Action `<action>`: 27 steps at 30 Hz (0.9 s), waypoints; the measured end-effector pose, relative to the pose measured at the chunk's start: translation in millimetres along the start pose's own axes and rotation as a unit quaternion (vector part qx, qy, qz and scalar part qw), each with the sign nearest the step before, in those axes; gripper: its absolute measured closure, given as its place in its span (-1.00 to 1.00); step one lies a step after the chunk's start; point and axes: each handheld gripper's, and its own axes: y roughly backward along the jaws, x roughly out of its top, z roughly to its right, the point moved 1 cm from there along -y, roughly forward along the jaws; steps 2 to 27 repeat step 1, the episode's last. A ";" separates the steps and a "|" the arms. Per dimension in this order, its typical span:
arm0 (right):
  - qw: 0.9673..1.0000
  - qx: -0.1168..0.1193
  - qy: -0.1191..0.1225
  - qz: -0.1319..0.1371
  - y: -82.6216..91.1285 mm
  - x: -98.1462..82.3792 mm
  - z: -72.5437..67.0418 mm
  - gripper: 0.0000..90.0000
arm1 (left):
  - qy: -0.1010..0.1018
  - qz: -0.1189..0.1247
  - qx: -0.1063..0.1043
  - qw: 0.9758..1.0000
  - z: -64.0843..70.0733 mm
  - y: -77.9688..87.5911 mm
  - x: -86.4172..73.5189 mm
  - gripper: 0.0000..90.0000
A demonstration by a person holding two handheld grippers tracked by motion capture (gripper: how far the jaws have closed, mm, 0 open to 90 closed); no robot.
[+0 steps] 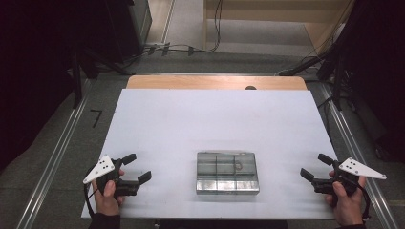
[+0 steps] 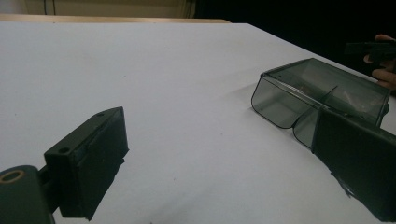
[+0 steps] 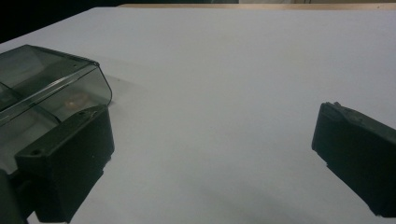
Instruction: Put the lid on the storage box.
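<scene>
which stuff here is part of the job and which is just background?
Job:
clear compartment box, lid shut, small item inside
left gripper, open, left of the box
right gripper, open, right of the box

Background:
white table
floor cables

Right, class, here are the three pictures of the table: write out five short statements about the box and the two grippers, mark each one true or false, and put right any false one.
1. The clear box lies between the two grippers on the white table. True.
2. The left gripper is shut on the box. False: it is open and apart from the box.
3. The box is split into compartments. True.
4. The right gripper is shut. False: its jaws stand wide apart.
5. The box stands at the far edge of the table. False: it sits near the person's side.
</scene>
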 end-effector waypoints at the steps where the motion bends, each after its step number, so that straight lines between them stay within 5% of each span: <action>1: 1.000 0.001 0.000 0.000 0.0 0.0 0.1 -1.00 | -0.001 -0.002 0.000 1.000 0.1 -0.2 0.1 -0.93; 27: 1.000 0.001 0.000 0.000 0.0 0.0 0.1 -1.00 | -0.001 -0.002 0.000 1.000 0.1 -0.2 0.1 -0.93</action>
